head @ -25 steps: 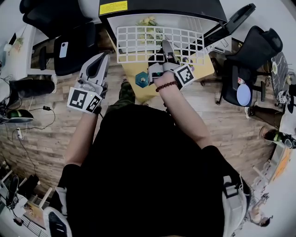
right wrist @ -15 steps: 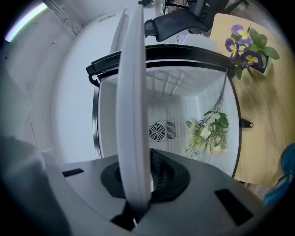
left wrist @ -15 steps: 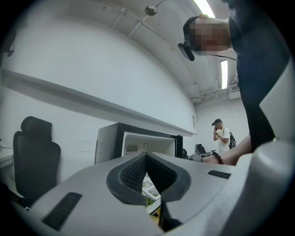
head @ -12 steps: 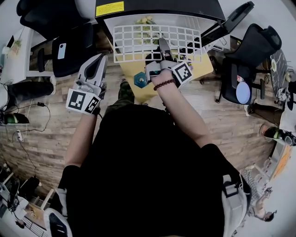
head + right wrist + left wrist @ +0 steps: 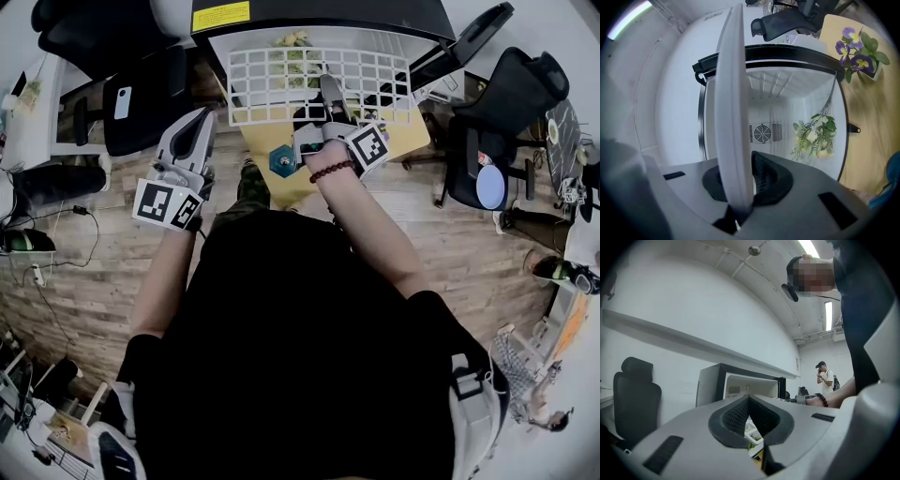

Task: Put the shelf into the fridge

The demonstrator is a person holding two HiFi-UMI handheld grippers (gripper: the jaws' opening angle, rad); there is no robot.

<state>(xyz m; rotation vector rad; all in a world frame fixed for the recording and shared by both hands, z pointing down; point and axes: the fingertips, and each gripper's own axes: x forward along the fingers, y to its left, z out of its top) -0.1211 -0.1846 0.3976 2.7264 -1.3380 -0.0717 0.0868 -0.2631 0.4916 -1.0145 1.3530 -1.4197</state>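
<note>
right gripper (image 5: 329,89) clamps the near edge of a white wire-grid shelf (image 5: 272,84) at the open black fridge (image 5: 319,13); left gripper (image 5: 205,120), jaws together, hangs left.

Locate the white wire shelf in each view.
Head view: wire shelf, top centre, at the fridge mouth.
Left gripper view: cannot be made out.
Right gripper view: edge-on white band clamped in the right hand-held gripper.
Shared landmark: the fridge, in all three.
</note>
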